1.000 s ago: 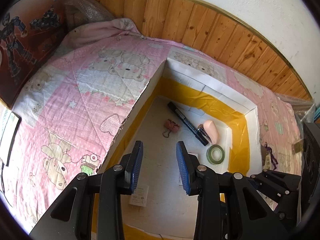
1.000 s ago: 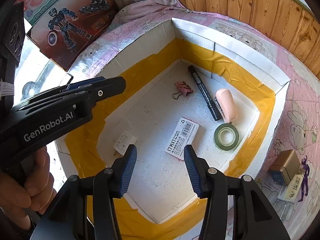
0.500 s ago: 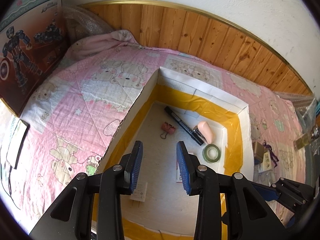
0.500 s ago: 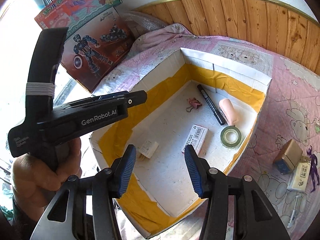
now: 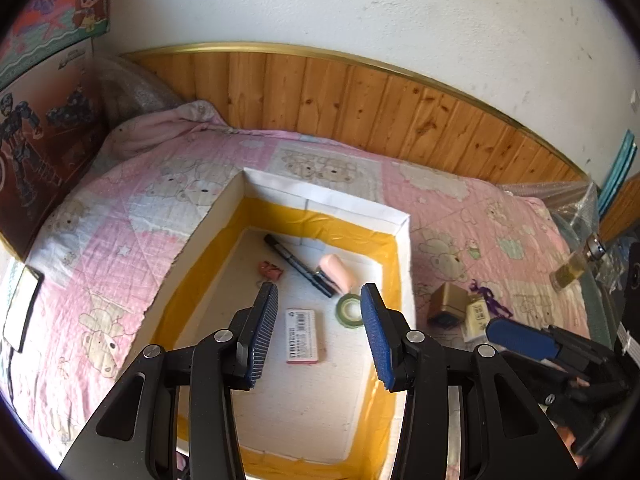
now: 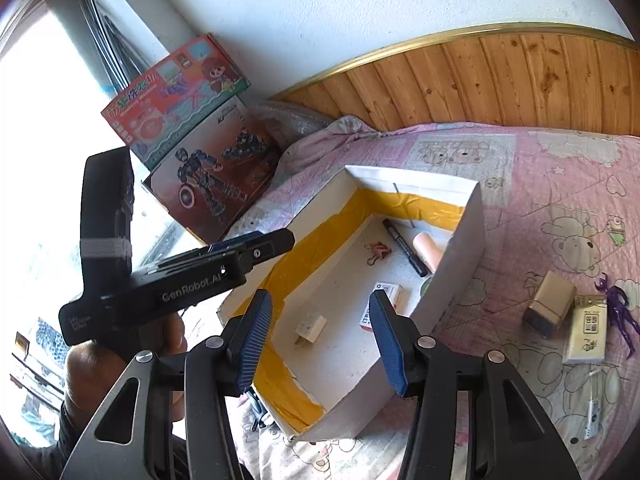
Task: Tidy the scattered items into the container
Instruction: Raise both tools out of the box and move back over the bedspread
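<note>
The white box (image 5: 324, 200) lined with yellow tape sits on the pink quilt. It holds a black marker (image 5: 298, 264), a pink binder clip (image 5: 270, 270), a pink stapler (image 5: 338, 272), a green tape roll (image 5: 350, 310), a staple box (image 5: 303, 336) and a white charger plug (image 6: 310, 328). My left gripper (image 5: 320, 336) hovers above the box, its jaws opening with nothing between them. My right gripper (image 6: 322, 336) is open and empty over the box's near end. A gold box (image 6: 550, 308), a cream pack (image 6: 588, 334), a purple figure (image 6: 616, 308) and a small white item (image 6: 594, 412) lie on the quilt right of the box.
Toy boxes (image 6: 192, 152) lean at the bed's left by a bright window. A wooden panel (image 5: 360, 104) runs behind the bed. A small bottle (image 5: 572, 268) stands at the far right. A dark flat device (image 5: 22, 312) lies at the quilt's left edge. A hand (image 6: 100, 364) holds the left gripper.
Both grippers have risen and drawn back from the box, so more wall and quilt shows. The left jaws have spread wider. The items in the box have not moved.
</note>
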